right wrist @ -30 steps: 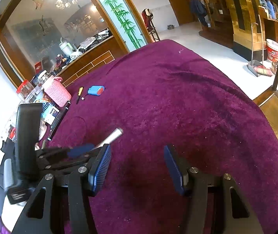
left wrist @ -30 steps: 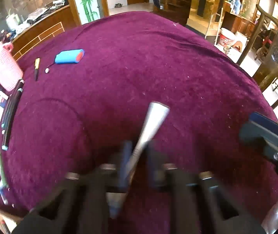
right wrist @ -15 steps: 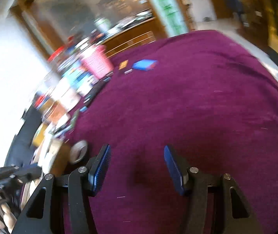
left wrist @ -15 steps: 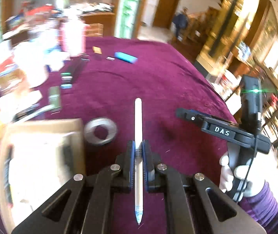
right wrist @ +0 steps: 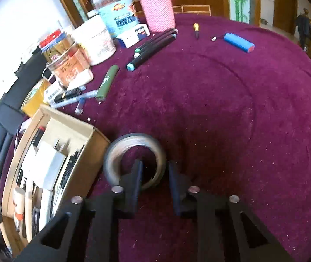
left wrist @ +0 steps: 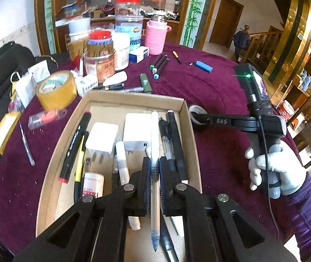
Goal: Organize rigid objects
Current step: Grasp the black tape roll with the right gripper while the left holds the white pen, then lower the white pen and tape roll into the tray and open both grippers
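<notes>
My left gripper (left wrist: 154,170) is shut on a white pen (left wrist: 155,135) and holds it lengthwise over the cardboard box (left wrist: 187,118), which holds markers, white chargers and pens. My right gripper (right wrist: 154,172) is open, its fingers straddling the near rim of a grey tape roll (right wrist: 116,150) that lies on the purple cloth beside the box (right wrist: 94,139). In the left wrist view the right gripper (left wrist: 201,118) reaches the same roll (left wrist: 195,110) at the box's right corner.
Black markers (right wrist: 153,45), a green lighter (right wrist: 107,83), a blue battery pack (right wrist: 239,42), a small yellow tool (right wrist: 196,29), a pink knitted cup (right wrist: 158,8), jars (left wrist: 99,59) and a yellow tape roll (left wrist: 56,89) crowd the far left of the table.
Both grippers swung left toward the box. The left one carried the pen over the box. The right one moved down and narrowed around the tape roll's rim.
</notes>
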Demonstrator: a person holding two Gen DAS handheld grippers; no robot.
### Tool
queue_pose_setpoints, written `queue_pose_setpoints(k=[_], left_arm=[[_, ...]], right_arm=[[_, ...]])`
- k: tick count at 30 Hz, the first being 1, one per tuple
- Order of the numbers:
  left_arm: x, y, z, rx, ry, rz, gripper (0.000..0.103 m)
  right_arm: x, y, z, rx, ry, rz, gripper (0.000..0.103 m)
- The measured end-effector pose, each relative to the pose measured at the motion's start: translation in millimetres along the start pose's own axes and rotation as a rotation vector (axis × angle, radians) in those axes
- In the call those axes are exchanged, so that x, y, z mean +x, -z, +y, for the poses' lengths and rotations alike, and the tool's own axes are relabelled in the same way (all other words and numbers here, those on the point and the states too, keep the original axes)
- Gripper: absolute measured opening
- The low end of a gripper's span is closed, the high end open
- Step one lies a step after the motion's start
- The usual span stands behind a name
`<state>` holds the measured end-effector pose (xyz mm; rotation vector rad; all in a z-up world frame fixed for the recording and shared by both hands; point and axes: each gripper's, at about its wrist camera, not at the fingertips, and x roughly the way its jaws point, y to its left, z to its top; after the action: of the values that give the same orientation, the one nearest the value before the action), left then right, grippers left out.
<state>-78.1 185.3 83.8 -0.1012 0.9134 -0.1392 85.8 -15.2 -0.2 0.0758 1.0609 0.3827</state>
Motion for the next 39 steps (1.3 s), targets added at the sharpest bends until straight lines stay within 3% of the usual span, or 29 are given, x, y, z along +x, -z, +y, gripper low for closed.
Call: queue_pose_setpoints(k=[2, 9, 17, 23, 25, 27, 29, 33, 37, 39], left_arm=[[1, 7, 6, -0.023, 0.012, 0.005, 0.007], [8, 19, 20, -0.078, 0.034, 0.022, 0.007], [5, 37, 38, -0.121, -0.014, 0.040, 0.007], [5, 39, 41, -0.111, -0.093, 0.017, 0.008], [-1, 38, 41, -0.107, -0.109, -0.008, 0.016], [-9, 37, 42, -0.105, -0.140, -0.046, 0.044], [-19, 36, 42, -0.108, -0.173, -0.090, 0.060], [-38, 33, 38, -0.107, -0.240, -0.167, 0.082], [-50, 32, 25, -0.071, -0.319, -0.219, 0.087], [-53, 32, 19, -0.059, -0.347, -0.239, 0.089]], right_arm=[[-5, 1, -5, 0.031, -0.019, -0.003, 0.009], [-63, 15, 10, 0.044, -0.137, -0.076, 0.009], [-86, 62, 91, -0.129, -0.297, 0.005, 0.010], [-76, 101, 138, -0.269, -0.268, 0.052, 0.010], [-72, 109, 146, -0.291, -0.269, 0.067, 0.011], [-67, 113, 153, -0.314, -0.259, 0.074, 0.011], [-63, 116, 160, -0.327, -0.253, 0.075, 0.013], [-63, 120, 169, -0.340, -0.264, 0.067, 0.017], [-77, 123, 167, -0.324, -0.295, 0.023, 0.047], [-86, 123, 162, -0.304, -0.298, -0.018, 0.051]])
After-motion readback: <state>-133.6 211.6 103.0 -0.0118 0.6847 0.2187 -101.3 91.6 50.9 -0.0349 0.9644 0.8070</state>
